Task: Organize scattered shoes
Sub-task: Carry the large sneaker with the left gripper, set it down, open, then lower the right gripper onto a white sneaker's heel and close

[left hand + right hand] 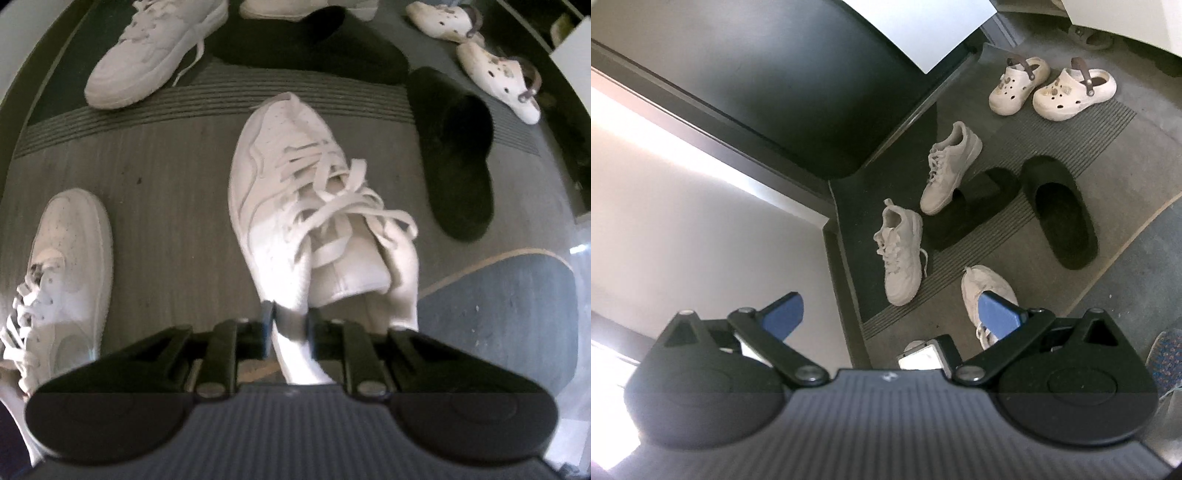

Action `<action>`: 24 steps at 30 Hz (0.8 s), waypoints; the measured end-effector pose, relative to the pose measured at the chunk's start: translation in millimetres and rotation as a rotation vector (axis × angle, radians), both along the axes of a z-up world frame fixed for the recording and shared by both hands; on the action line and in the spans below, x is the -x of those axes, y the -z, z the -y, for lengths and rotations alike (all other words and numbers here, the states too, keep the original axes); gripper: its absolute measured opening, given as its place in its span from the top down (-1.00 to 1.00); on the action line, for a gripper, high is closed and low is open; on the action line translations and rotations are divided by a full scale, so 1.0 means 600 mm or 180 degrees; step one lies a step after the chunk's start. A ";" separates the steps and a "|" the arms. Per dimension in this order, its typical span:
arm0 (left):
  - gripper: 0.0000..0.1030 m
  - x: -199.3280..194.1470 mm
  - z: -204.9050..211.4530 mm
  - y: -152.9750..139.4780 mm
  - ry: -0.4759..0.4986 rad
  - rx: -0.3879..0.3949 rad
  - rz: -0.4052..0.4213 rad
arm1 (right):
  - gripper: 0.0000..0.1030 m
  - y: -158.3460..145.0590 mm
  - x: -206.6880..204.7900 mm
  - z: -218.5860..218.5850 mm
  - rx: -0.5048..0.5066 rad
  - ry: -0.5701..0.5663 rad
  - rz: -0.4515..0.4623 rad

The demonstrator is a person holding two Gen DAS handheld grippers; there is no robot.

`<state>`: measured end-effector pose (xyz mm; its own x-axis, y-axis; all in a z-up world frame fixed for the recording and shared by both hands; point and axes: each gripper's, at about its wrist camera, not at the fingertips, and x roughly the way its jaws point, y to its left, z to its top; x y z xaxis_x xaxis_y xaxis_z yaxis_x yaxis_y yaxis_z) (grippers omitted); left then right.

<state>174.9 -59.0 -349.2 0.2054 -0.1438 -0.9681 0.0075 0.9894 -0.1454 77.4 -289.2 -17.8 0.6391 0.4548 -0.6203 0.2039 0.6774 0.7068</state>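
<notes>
The left gripper [290, 325] is seen pinching the heel collar of a white laced sneaker [295, 192], its two dark fingers pressed against the collar's left side. The sneaker's toe points away from the camera, over the grey floor mat [166, 206]; laces lie loose across the tongue. Whether the sole rests on the mat cannot be told.

Just left of the held shoe, a second white sneaker [62, 273] is recorded on the mat, toe also pointing away. To the right, a black slipper [458, 162] lies near the held shoe, apart from it. Farther on, a third white sneaker [155, 51] is noted at upper left, with another black slipper [314, 44] beside it. Two cream clogs [480, 55] are seen at the far right.

In the right wrist view, the right gripper [892, 317] is held above the floor with its blue-padded fingers [786, 314] spread wide and nothing between them. Beyond it, two white sneakers [923, 206], the pair of black slippers [1027, 206] and the clogs [1052, 90] are recorded on the mat [1115, 155]; the clogs stand side by side, farthest off.
</notes>
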 end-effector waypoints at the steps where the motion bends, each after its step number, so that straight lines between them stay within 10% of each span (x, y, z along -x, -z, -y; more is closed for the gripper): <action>1: 0.27 -0.001 -0.002 -0.002 -0.0011 0.0010 -0.0027 | -1.00 0.000 -0.001 -0.003 0.0015 -0.0005 -0.0002; 4: -0.28 0.003 0.003 -0.022 0.0063 -0.0114 0.0039 | -1.00 -0.003 -0.001 -0.006 0.0041 -0.0029 0.0019; 24: -0.92 0.095 -0.045 -0.471 -0.0028 -0.0447 0.0740 | -1.00 -0.037 0.036 0.028 0.0237 0.0255 0.0311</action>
